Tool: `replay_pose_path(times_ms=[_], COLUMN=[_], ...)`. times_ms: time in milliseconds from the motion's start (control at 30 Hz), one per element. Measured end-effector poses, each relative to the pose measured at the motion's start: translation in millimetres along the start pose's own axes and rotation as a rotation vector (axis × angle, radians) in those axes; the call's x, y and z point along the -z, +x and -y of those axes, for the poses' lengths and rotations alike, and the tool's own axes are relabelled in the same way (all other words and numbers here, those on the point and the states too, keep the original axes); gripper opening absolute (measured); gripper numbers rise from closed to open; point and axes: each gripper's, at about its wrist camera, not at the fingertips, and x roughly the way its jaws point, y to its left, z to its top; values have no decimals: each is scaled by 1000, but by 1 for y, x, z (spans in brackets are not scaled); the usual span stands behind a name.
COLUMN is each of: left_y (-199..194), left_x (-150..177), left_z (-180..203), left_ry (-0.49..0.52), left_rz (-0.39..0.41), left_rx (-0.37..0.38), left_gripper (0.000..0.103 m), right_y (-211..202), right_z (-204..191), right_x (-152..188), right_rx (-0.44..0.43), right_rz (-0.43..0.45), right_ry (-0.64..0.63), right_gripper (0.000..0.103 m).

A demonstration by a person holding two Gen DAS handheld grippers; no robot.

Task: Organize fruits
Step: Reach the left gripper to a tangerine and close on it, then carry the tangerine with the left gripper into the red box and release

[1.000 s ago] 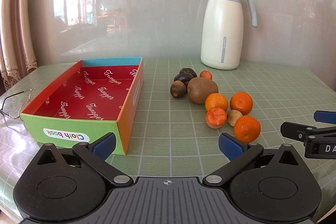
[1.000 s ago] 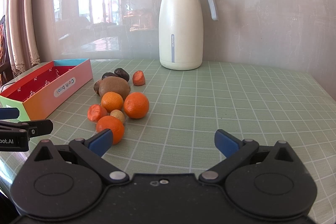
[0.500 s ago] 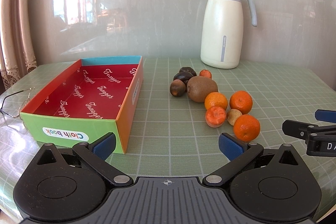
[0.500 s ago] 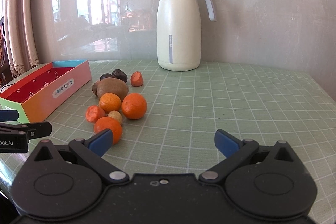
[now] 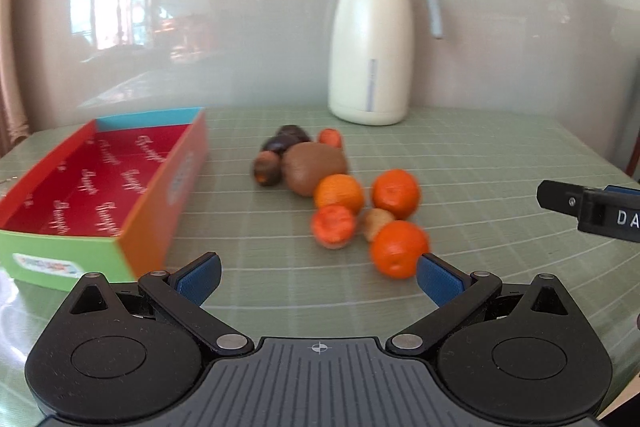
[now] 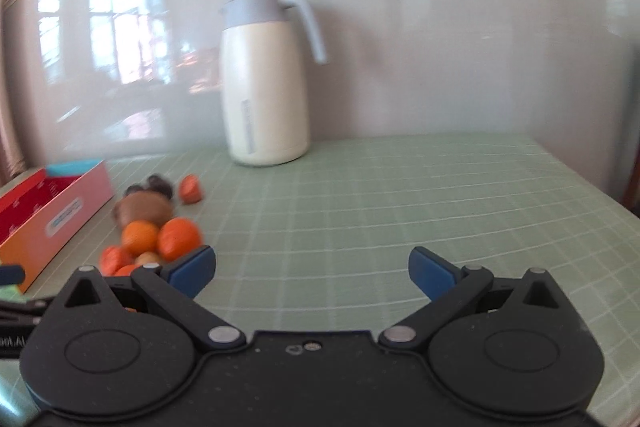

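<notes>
From my left wrist camera, the open cardboard box (image 5: 100,183) sits far left, its red inside printed with repeated white script too blurred for me to read, and a white label on its green end wall equally smeared; nothing lies in it. My left gripper (image 5: 318,277) is spread wide with nothing between its blue pads. Right of the box the fruit is clustered on the green grid tablecloth (image 5: 500,163): dark plums (image 5: 286,141), a kiwi (image 5: 314,167), and a tangerine (image 5: 398,253) nearest my right pad, just beside it. The cream thermos jug (image 5: 370,43) stands behind, by the wall. At the far right edge I see my right gripper (image 5: 592,213) from the side, lettered "DA", cut off by the frame. From the right wrist camera, the box's orange side wall carries another unreadable label, the fruit is partly hidden behind my left finger, and the right gripper is likewise spread and empty.
</notes>
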Motion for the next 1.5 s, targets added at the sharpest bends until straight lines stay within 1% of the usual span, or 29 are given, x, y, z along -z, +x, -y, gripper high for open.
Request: replay_pose_path(times_ms=[233, 433, 467, 500, 567, 633, 667, 700, 733, 767, 833, 933, 1000, 1267, 1500], left_y=[13, 28, 31, 34, 43, 46, 45, 45, 44, 44, 44, 44, 39, 15, -8], left_x=[-3, -5, -5, -6, -6, -6, -7, -7, -6, -7, -8, -8, -10, -16, -19], left_z=[23, 46, 50, 52, 56, 57, 56, 57, 58, 58, 53, 48, 44, 10, -26], left_ry=[-4, 18, 26, 29, 27, 24, 20, 21, 30, 36, 18, 9, 5, -3, -10], left_rz=[-9, -27, -29, -38, -71, -80, -77, -76, -71, -67, -71, -69, -51, 27, 86], left_rx=[41, 53, 47, 43, 47, 32, 37, 36, 21, 13, 31, 31, 32, -6, -75], left_gripper=[102, 102, 94, 80, 74, 73, 70, 58, 50, 40, 40, 40, 40, 40, 40], right_y=[2, 4, 5, 5, 5, 7, 7, 7, 7, 8, 8, 8, 8, 10, 16], right_z=[19, 32, 33, 35, 39, 41, 42, 42, 42, 42, 40, 35, 32, 12, -21], right_x=[1, 1, 2, 2, 2, 2, 1, 1, 1, 1, 1, 0, 0, -3, -5], right_rx=[57, 74, 77, 79, 82, 84, 84, 83, 82, 80, 74, 65, 59, 24, -21], right_rz=[-15, -26, -27, -28, -28, -30, -29, -29, -29, -30, -29, -28, -29, -30, -36], right_ry=[34, 54, 56, 58, 63, 70, 72, 74, 76, 77, 74, 60, 57, 48, 9], right_gripper=[103, 103, 103, 103, 103, 103, 103, 103, 103, 103, 103, 103, 103, 103, 103])
